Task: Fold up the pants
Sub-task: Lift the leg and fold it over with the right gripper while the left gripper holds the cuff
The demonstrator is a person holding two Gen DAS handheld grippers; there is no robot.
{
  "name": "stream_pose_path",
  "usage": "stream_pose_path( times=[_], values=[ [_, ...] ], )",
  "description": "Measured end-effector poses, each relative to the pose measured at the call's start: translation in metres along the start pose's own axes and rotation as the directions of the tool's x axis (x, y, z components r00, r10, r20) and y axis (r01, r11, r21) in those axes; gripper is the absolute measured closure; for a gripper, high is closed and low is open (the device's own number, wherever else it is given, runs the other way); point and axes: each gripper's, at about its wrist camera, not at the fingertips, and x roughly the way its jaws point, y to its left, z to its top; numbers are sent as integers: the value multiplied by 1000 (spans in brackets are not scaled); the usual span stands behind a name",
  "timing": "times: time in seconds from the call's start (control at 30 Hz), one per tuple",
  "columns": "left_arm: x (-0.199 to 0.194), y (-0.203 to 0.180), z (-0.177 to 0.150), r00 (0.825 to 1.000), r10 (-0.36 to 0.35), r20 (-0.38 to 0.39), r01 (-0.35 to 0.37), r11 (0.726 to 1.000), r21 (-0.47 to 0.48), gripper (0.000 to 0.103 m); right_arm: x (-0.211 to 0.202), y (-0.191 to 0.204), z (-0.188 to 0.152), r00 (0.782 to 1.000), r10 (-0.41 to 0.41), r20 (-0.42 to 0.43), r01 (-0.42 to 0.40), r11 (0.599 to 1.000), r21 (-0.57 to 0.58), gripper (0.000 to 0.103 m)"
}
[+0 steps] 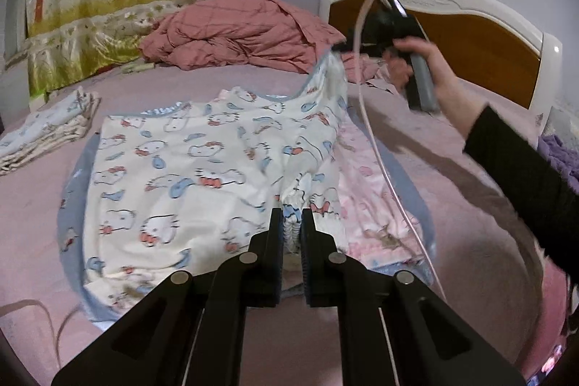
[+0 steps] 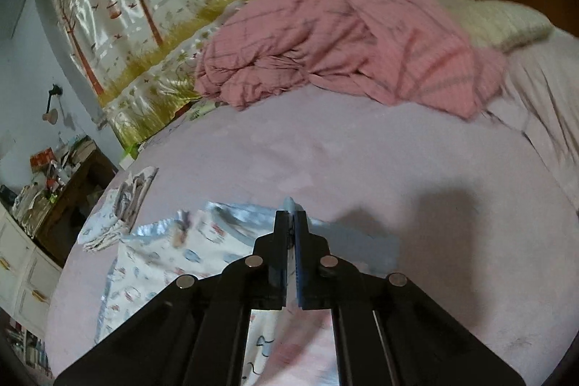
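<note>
White pants (image 1: 188,169) with a cartoon cat print and blue trim lie spread on the lilac bed sheet (image 1: 452,190). My left gripper (image 1: 292,223) is shut on a bunched fold at their near edge. In the left wrist view a hand holds my right gripper (image 1: 338,47) over the far right corner, which is lifted off the bed. In the right wrist view my right gripper (image 2: 292,216) is shut on the blue hem (image 2: 289,203), and the pants (image 2: 152,263) hang down to the left below it.
A crumpled pink duvet (image 1: 246,31) lies at the back of the bed. Folded clothes (image 1: 47,129) are stacked at the left. A pink printed garment (image 1: 372,205) lies under the pants on the right. A white cable (image 1: 372,140) trails from the right gripper. The headboard (image 1: 470,35) stands at the back right.
</note>
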Motion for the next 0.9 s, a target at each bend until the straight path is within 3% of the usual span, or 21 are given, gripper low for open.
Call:
stream_pose_path(
  times=[0.23, 0.37, 0.67, 0.9],
  values=[
    [-12, 19, -12, 1000, 29, -4, -29, 999, 40, 95, 9, 103, 45, 999, -39, 36, 42, 997, -71, 100],
    [-18, 41, -15, 999, 48, -5, -48, 998, 38, 95, 29, 164, 55, 998, -53, 24, 55, 989, -137, 100],
    [-23, 88, -34, 999, 33, -37, -33, 999, -2, 95, 101, 279, 33, 998, -47, -45, 36, 973, -227, 100],
    [-30, 105, -42, 999, -10, -48, 7, 998, -62, 95, 173, 328, -2, 985, -92, -149, 45, 955, -292, 100]
  ],
)
